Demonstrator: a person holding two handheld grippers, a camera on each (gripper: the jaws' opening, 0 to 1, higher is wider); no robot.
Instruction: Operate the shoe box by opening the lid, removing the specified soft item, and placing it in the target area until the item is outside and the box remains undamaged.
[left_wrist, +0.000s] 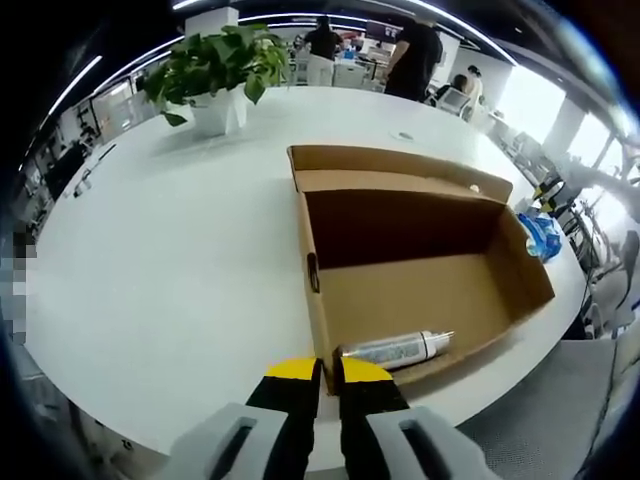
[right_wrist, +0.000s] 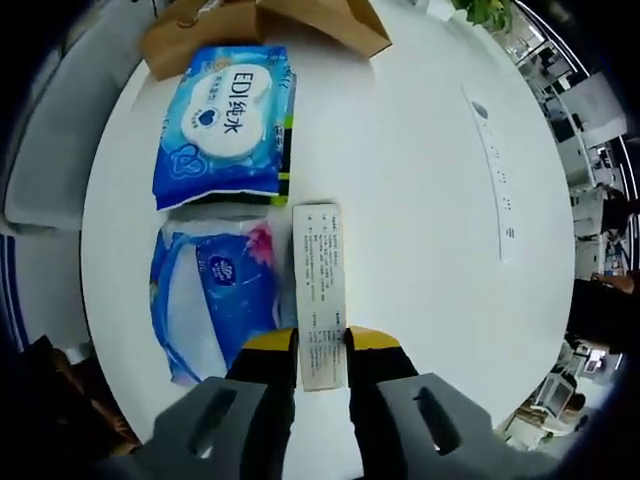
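1. In the left gripper view we look along our left gripper (left_wrist: 328, 372), whose yellow-tipped jaws stand close together with only a thin gap, pinching the near short wall of the shoe box (left_wrist: 420, 290) right at its corner.
2. The box is brown cardboard and sits open on the white table (left_wrist: 170, 270); its lid (left_wrist: 400, 165) is folded back on the far side, still attached along the rim.
3. Inside the box, against the near wall, lies a silver tube (left_wrist: 398, 350) with a pale cap — it is on its side, just beyond our jaws.
4. Beyond the box we see a potted plant (left_wrist: 215, 70) in a white pot, and people standing at desks further back. A bit of blue packaging (left_wrist: 545, 238) shows past the box's right end.
5. In the right gripper view, our right gripper (right_wrist: 322, 345) has its jaws clamped on the near end of a slim white carton (right_wrist: 320, 290) printed with small text, which lies flat on the table.
6. Just left of the carton are two soft blue packs: a tissue pack (right_wrist: 212, 300) close to us and a wet wipes pack (right_wrist: 225, 120) beyond it — both outside the box.
7. A corner of the cardboard box shows at the top of this view, touching the far edge of the wipes pack.
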